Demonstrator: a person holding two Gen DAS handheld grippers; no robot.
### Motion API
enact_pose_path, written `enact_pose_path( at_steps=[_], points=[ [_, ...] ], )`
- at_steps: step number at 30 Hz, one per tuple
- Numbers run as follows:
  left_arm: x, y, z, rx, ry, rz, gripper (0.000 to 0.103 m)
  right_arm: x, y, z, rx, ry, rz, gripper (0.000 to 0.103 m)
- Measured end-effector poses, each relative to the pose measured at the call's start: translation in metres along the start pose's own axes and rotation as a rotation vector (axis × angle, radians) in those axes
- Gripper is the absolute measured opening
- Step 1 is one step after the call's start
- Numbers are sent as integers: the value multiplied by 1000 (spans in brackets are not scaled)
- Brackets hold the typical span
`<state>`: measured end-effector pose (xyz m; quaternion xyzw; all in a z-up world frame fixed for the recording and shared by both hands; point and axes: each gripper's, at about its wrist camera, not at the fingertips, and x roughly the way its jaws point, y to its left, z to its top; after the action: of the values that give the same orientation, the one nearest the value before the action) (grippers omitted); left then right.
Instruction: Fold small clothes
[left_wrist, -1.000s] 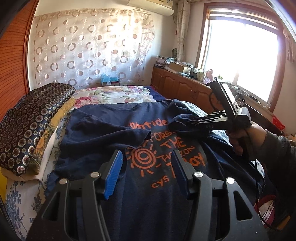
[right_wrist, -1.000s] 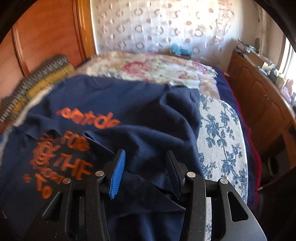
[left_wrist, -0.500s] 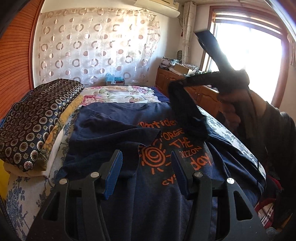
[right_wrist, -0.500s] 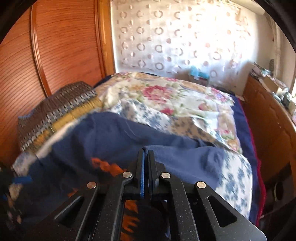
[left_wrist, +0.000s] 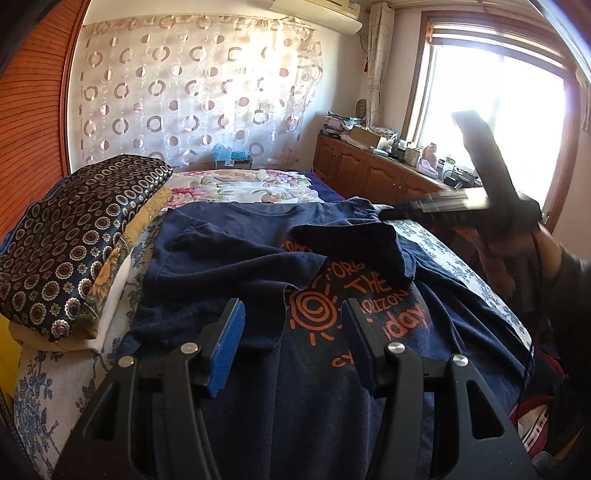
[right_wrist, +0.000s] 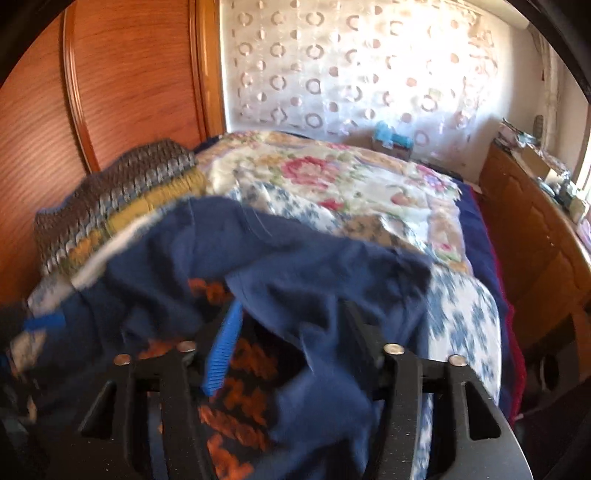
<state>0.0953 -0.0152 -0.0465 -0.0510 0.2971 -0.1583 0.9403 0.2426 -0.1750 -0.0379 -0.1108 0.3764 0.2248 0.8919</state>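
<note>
While I hold a two-finger claw in each hand, a navy T-shirt (left_wrist: 236, 266) with orange lettering and an orange sun print lies spread across the bed (left_wrist: 62, 376) in front of me. My left claw (left_wrist: 291, 332) hovers just above the shirt's lower front with its fingers spread wide, gripping nothing; one finger carries a blue pad (left_wrist: 225, 350). My right claw (right_wrist: 291, 343) is also spread apart, and a loose fold of the navy cloth lies in the gap between its fingers, not pinched. The right wrist view is blurred. From the left wrist view, the right claw (left_wrist: 391, 214) appears at the shirt's far right edge, beside the right sleeve (left_wrist: 354, 240), which is folded inward over the orange print. A stack of folded patterned bedding (left_wrist: 74, 236) sits to the left of the shirt, near a wooden wardrobe (right_wrist: 122, 85). Behind the bed hangs a sheer curtain (left_wrist: 192, 92) with ring patterns.
</note>
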Motion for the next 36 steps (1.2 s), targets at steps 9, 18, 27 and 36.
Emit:
enact_pose_path(
  at_steps=[9,18,27,36],
  points=[
    [5,-5,2,18,12,11,54,14,7,-48,-13,46,-18,27],
    [3,15,10,-20,-2,70,54,12,13,-58,-32,61,131,4],
    [4,44,33,-12,-5,117,54,-3,-14,-67,17,28,63,61],
    [40,71,69,30,78,170,54,11,-63,-46,89,-15,-72,72]
  ],
)
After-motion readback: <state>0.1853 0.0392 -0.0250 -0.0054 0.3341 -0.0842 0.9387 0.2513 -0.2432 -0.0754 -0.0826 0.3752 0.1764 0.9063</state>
